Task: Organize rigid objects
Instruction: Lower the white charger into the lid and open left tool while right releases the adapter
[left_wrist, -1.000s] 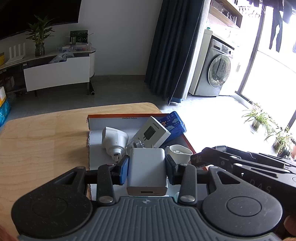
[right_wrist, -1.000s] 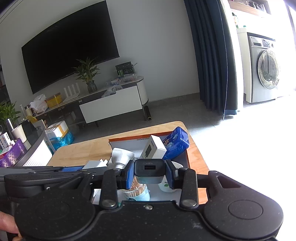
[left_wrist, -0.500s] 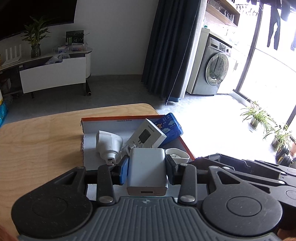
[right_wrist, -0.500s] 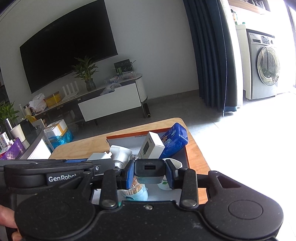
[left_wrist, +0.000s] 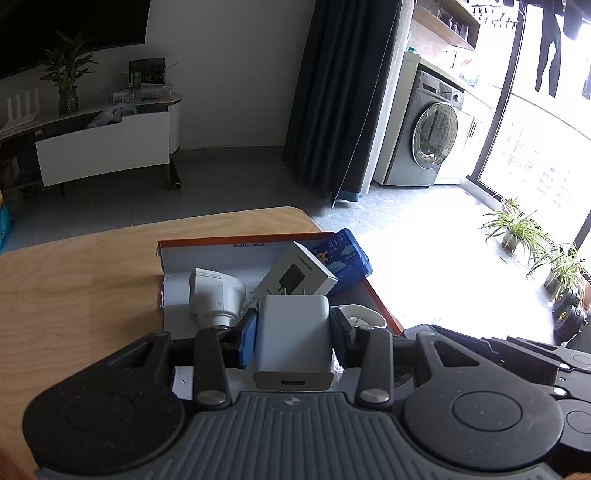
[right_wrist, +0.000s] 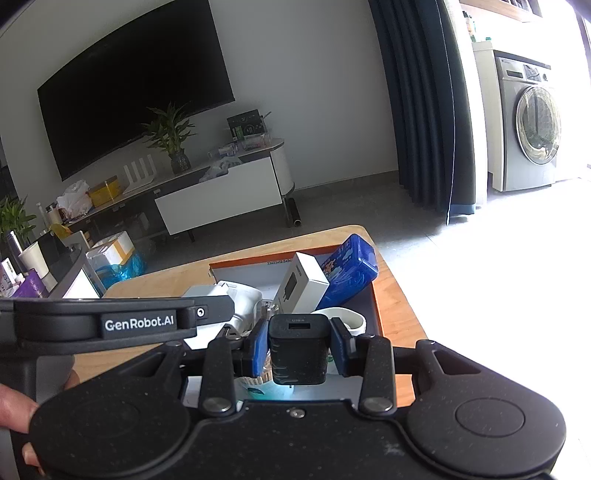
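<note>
My left gripper (left_wrist: 293, 338) is shut on a white USB charger (left_wrist: 291, 339), held above the near part of an orange-rimmed box (left_wrist: 236, 242). My right gripper (right_wrist: 298, 349) is shut on a black USB charger (right_wrist: 298, 350) over the same box (right_wrist: 376, 306). In the box lie a white plug adapter (left_wrist: 216, 293), a white charger carton (left_wrist: 299, 275), a blue pack (left_wrist: 341, 256) and a white round cup (left_wrist: 360, 317). The left gripper's body (right_wrist: 110, 323) shows at the left of the right wrist view.
The box sits at the far right corner of a wooden table (left_wrist: 74, 280). Beyond the table edge are grey floor, a TV stand (left_wrist: 103, 144), a dark curtain (left_wrist: 332, 92) and a washing machine (left_wrist: 428, 140). The right gripper's body (left_wrist: 517, 350) lies low right.
Both grippers have drawn back and risen slightly with their chargers still held; the box and its contents sit a little farther off in both views.
</note>
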